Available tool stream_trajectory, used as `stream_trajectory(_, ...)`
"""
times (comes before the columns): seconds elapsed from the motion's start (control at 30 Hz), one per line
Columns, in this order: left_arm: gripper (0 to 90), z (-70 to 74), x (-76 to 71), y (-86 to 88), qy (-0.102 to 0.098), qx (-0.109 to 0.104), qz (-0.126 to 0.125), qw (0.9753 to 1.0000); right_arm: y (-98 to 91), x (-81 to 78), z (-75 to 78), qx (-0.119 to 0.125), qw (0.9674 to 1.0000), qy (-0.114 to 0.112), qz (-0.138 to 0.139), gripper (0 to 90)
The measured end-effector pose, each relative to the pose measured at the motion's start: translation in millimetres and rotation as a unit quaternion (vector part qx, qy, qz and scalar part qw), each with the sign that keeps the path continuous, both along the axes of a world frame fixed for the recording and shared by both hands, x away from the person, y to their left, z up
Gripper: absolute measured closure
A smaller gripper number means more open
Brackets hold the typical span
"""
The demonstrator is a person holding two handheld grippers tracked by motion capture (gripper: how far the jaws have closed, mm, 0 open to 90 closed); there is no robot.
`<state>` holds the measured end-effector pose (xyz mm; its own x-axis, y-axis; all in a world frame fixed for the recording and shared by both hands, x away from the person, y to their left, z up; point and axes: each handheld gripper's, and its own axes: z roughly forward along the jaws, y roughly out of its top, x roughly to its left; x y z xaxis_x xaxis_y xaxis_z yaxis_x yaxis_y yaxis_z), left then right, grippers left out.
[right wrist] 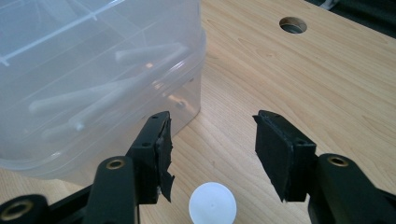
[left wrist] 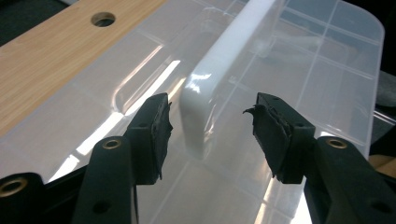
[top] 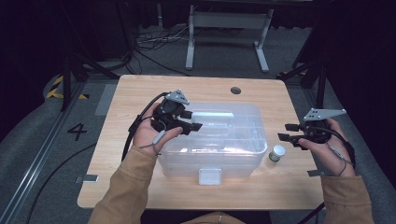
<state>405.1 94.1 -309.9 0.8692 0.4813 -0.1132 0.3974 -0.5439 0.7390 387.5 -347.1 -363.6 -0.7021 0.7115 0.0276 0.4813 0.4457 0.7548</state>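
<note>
from the high view, the clear plastic box [top: 212, 140] sits near the middle of the wooden table [top: 140, 88], its long axis running left to right across the tabletop. its white handle [top: 212, 115] lies flat along the lid, following that same long axis. my left gripper [top: 195, 120] hovers over the left part of the lid, at the handle's left end, fingers apart. my right gripper [top: 286, 132] hangs off the box's right end, fingers apart and holding nothing, with a small white-capped jar [top: 277, 153] on the table between it and the box. a white latch [top: 209, 176] sticks out at the box's near edge. bare wood is open behind the box and at both sides; the table has rounded corners and a round hole [top: 235, 90] near the far edge.

in the left gripper view, my black fingers [left wrist: 152, 135] stand wide either side of the handle's [left wrist: 219, 74] rounded end, not touching it. the handle is smooth, opaque white, and runs straight away from me. the lid [left wrist: 322, 60] is glossy and see-through, with divider ribs showing beneath.

in the right gripper view, my worn black pads [right wrist: 159, 156] are spread over bare wood grain. the jar's round white cap [right wrist: 212, 204] sits low between them, untouched. the box's rounded corner [right wrist: 191, 70] rises at the left.
</note>
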Motion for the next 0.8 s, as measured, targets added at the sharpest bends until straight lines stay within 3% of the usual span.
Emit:
stream_trajectory(0.2,48.2,-3.2,3.7,-3.6,-0.003,0.002,0.007,1.0,1.3,0.2,-0.6,-0.002,1.0,0.001,0.003,46.5)
stream_trajectory(0.4,64.9,-2.0,4.7,0.0,0.011,-0.006,0.014,0.9998,1.5,0.3,-0.8,-0.003,1.0,0.001,0.003,46.5)
stream_trajectory(0.53,74.7,-0.1,3.7,1.3,0.003,-0.003,0.026,0.9996,2.3,-0.1,-0.6,-0.003,1.0,0.0,0.005,46.5)
stream_trajectory(0.8,75.5,2.3,3.4,0.1,0.004,0.006,0.028,0.9996,2.8,0.1,-0.9,-0.004,1.0,0.002,0.007,46.6)
